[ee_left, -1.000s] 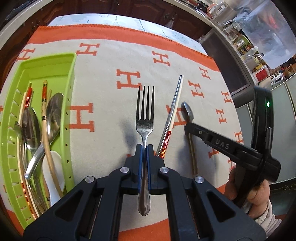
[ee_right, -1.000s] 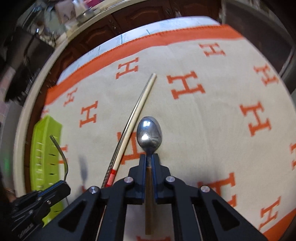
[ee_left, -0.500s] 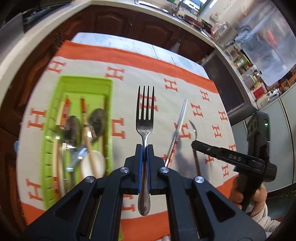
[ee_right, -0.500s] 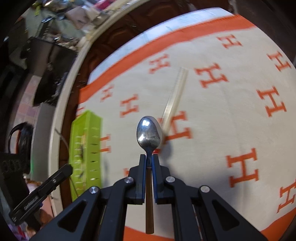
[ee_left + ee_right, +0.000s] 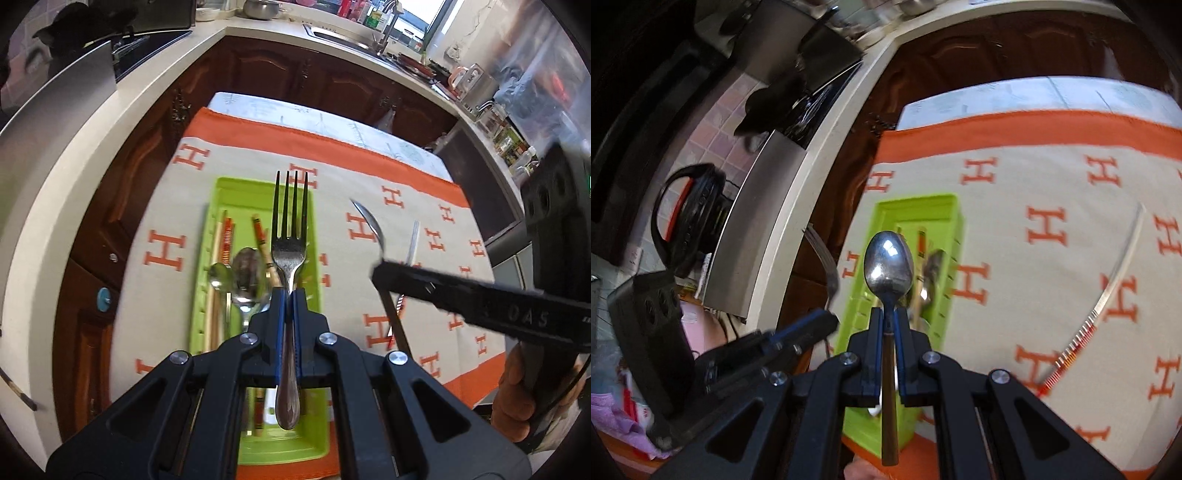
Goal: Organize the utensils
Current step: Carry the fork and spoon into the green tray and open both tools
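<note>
My left gripper (image 5: 287,295) is shut on a steel fork (image 5: 290,236), held high above the green utensil tray (image 5: 221,192), tines pointing away. The tray holds spoons (image 5: 248,271), chopsticks (image 5: 226,240) and a white spoon, partly hidden by my fingers. My right gripper (image 5: 889,314) is shut on a spoon (image 5: 888,264) with a brown handle, raised over the tray (image 5: 916,210). In the left wrist view that spoon (image 5: 371,227) and right gripper (image 5: 382,273) hang to the right of the fork. One silver chopstick (image 5: 1115,280) lies on the cloth at right.
The cream cloth with orange H marks (image 5: 166,251) covers the table. Dark wood cabinets (image 5: 295,74) and a pale counter (image 5: 92,122) curve behind. A black kettle (image 5: 690,218) stands on the counter at left. A hand (image 5: 517,391) grips the right tool.
Both grippers have risen well above the table and shifted left toward the tray. The fork now hangs over the tray instead of the cloth. The spoon came up off the cloth.
</note>
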